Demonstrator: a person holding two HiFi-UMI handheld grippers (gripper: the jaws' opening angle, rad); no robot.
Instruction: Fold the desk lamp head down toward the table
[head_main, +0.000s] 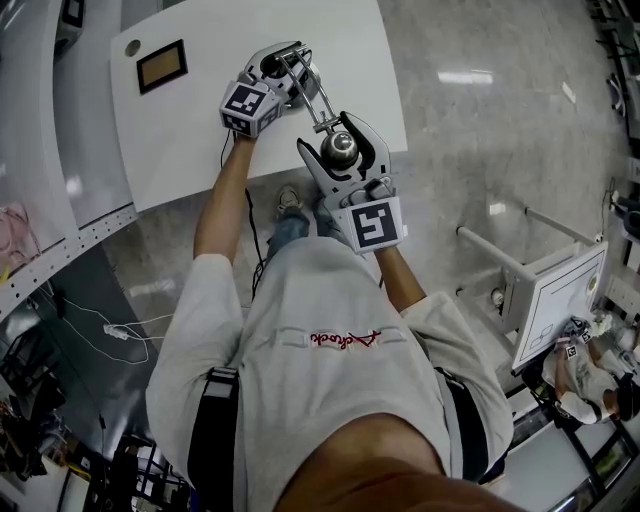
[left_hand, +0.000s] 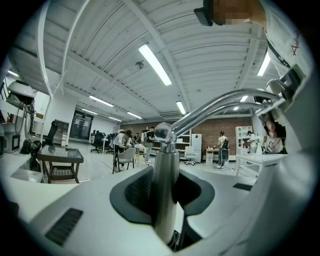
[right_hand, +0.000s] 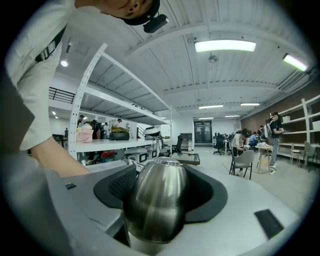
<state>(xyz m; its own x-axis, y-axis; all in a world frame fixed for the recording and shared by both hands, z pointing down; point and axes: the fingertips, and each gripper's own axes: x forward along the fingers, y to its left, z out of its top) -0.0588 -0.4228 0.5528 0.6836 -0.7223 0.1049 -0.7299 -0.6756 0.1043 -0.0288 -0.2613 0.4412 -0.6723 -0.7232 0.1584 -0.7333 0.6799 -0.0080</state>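
Note:
A brushed-metal desk lamp stands near the front edge of the white table (head_main: 190, 140). Its thin double arm (head_main: 312, 100) runs from the upright post to the rounded lamp head (head_main: 340, 148). My left gripper (head_main: 285, 62) is shut on the lamp post (left_hand: 165, 185), with the dark pads (left_hand: 137, 192) pressing both sides; the arm (left_hand: 220, 102) rises from its top joint toward the upper right. My right gripper (head_main: 342, 138) is shut on the lamp head (right_hand: 156, 205), which fills the space between the jaws. The lamp's base is hidden behind the left gripper.
A dark rectangular panel (head_main: 162, 66) sits in the table top at the back left. A white shelf rack (head_main: 60, 150) runs along the left, and a white cart frame (head_main: 555, 290) stands at the right. A cable (head_main: 125, 335) lies on the floor.

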